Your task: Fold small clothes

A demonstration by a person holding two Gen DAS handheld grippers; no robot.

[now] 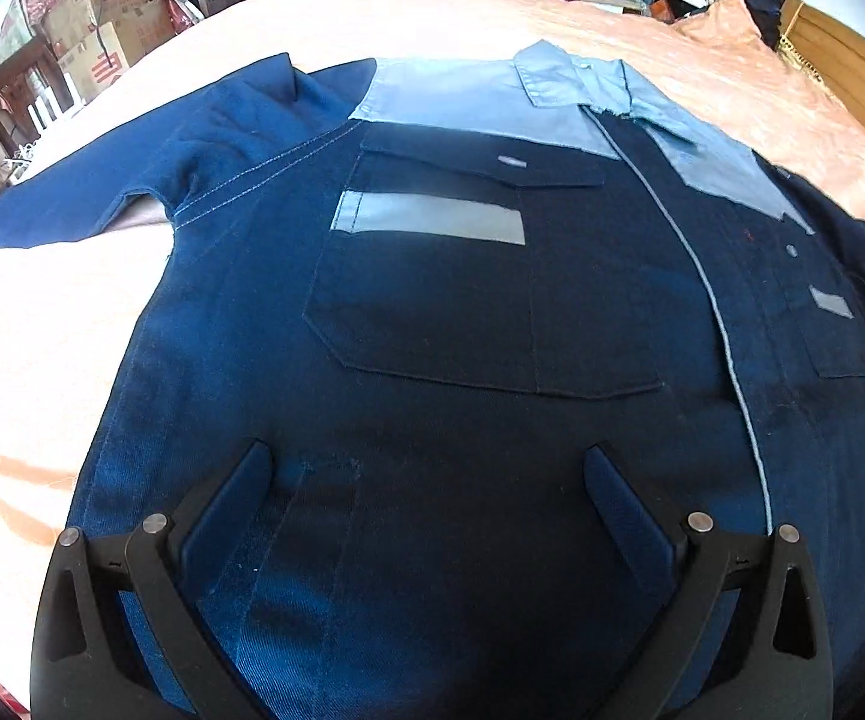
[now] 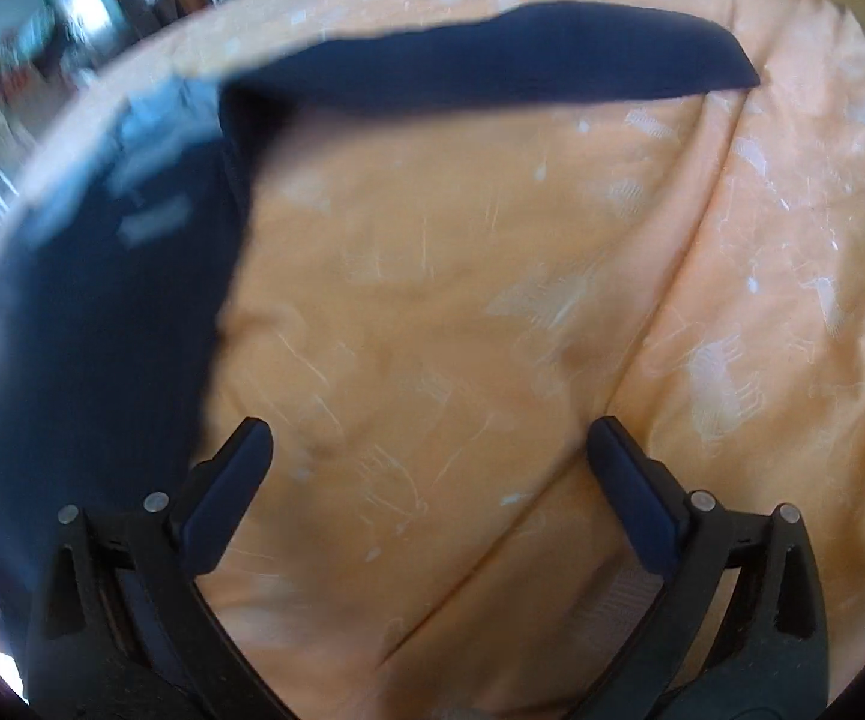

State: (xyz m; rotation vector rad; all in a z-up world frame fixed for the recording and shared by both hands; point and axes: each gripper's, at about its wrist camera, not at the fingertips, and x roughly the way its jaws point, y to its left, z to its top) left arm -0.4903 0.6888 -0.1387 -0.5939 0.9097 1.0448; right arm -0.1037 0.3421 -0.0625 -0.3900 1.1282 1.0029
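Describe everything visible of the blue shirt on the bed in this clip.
The blue shirt is dark twill-like cloth with a pale blue collar and yoke, grey reflective strips, flapped chest pockets and pale piping down the front. It lies flat, front up, on the orange bedspread, short sleeves spread to both sides. The open left gripper is over its lower part; the open right gripper is beside it, over bedspread.

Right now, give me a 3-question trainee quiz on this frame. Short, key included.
1. True or false: the shirt lies front up, collar away from the left gripper.
2. What lies under the right gripper? A) shirt body B) bare orange bedspread C) a cardboard box
3. Fill in: both grippers are ____, holding nothing.

Key: 1 true; 2 B; 3 open
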